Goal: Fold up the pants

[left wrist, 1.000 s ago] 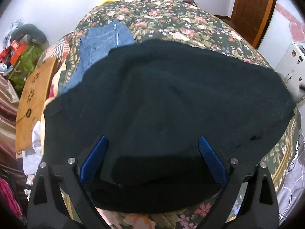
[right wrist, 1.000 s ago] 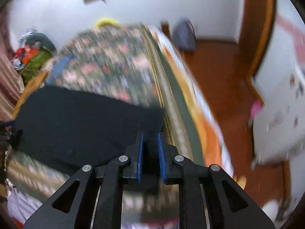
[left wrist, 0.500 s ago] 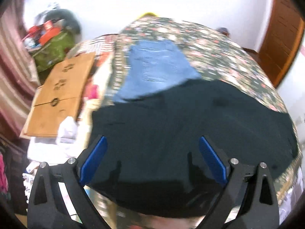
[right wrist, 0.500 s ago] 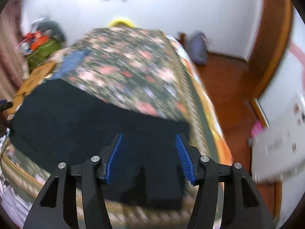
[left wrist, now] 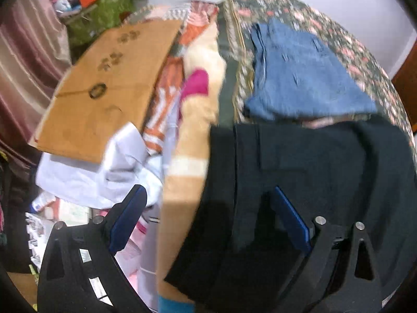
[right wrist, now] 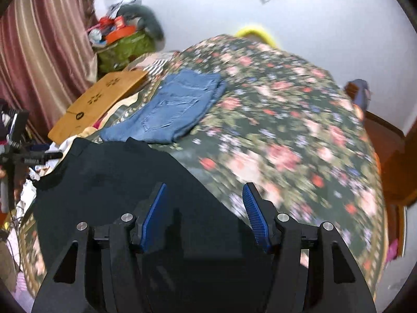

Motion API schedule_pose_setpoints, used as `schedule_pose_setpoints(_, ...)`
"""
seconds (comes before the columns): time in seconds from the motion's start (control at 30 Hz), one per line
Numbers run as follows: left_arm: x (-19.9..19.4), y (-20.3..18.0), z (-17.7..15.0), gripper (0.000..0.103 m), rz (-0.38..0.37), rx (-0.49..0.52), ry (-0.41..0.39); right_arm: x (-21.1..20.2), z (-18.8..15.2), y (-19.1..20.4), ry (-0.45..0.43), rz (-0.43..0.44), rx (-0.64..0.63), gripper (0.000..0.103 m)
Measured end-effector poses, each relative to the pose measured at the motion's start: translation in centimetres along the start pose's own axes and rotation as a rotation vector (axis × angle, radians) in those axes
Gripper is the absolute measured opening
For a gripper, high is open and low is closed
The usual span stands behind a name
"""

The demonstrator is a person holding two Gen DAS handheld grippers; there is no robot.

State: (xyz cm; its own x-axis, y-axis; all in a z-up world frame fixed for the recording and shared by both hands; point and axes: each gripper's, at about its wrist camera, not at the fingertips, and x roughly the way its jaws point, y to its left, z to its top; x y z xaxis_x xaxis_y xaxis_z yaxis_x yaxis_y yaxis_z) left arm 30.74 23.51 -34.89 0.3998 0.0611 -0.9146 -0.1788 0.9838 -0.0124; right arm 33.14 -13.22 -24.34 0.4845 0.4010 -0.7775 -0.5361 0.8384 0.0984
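Between the spread jaws of the right gripper, holding nothing, lie the black pants, flat on the near left of the floral bedspread. Left gripper, jaws wide and empty, straddles the pants' left edge. Folded blue jeans sit just beyond. Pants look part-folded; further folds likely remain. A second ago the right jaws were clenched on the cloth; now released, both views swung left.

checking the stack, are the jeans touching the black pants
Touching: in the right wrist view the black pants edge overlaps the near end of the jeans.
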Motion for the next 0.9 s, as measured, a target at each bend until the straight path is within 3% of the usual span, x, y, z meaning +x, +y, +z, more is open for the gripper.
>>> schedule_pose_setpoints(0.1, 1.7, -0.5, -1.4, 0.098, -0.050, 0.019, 0.056, 2.7, 1.0, 0.7, 0.047, 0.056, 0.007, 0.056)
schedule_pose_setpoints(0.2, 1.4, -0.3, -2.4, 0.094, -0.073, -0.005, 0.039, 4.4, 1.3, 1.3, 0.082, 0.121, 0.029, 0.056)
schedule_pose_setpoints(0.27, 0.8, -0.7, -2.9, 0.079, -0.070, -0.003, 0.023, 5.2, 1.2, 2.0, 0.107, 0.159, 0.030, 0.054)
schedule_pose_setpoints(0.3, 0.4, -0.8, -3.3, 0.075, -0.049, 0.007, 0.011, 6.0, 1.2, 2.4, 0.133, 0.170, 0.026, 0.048)
schedule_pose_setpoints(0.33, 0.1, -1.0, -3.4, 0.064, -0.043, 0.013, 0.006, 6.5, 1.0, 2.7, 0.152, 0.179, 0.023, 0.037)
schedule_pose_setpoints(0.37, -0.3, -1.1, -3.6, 0.047, -0.050, 0.015, 0.003, 6.7, 0.8, 3.1, 0.146, 0.172, 0.006, 0.034)
schedule_pose_setpoints(0.43, -1.0, -1.7, -4.0, 0.025, -0.040, 0.029, 0.003, 6.5, 0.7, 3.9, 0.133, 0.167, -0.036, 0.024)
schedule_pose_setpoints(0.47, -1.4, -2.1, -4.2, 0.005, 0.023, 0.048, -0.010, 6.4, 0.6, 4.3, 0.122, 0.152, -0.056, 0.019)
schedule_pose_setpoints(0.5, -1.3, -2.3, -4.3, 0.005, 0.071, 0.071, -0.011, 6.3, 0.7, 4.4, 0.115, 0.146, -0.067, 0.015)
schedule_pose_setpoints(0.77, -2.5, -2.2, -6.6, 0.005, 0.042, 0.052, 0.020, 7.8, 2.5, 5.0, 0.088, 0.065, -0.126, 0.005)
schedule_pose_setpoints(0.9, -3.6, -2.6, -7.5, 0.005, 0.058, 0.071, 0.014, 8.4, 3.8, 4.6, 0.120, 0.116, -0.109, 0.005)
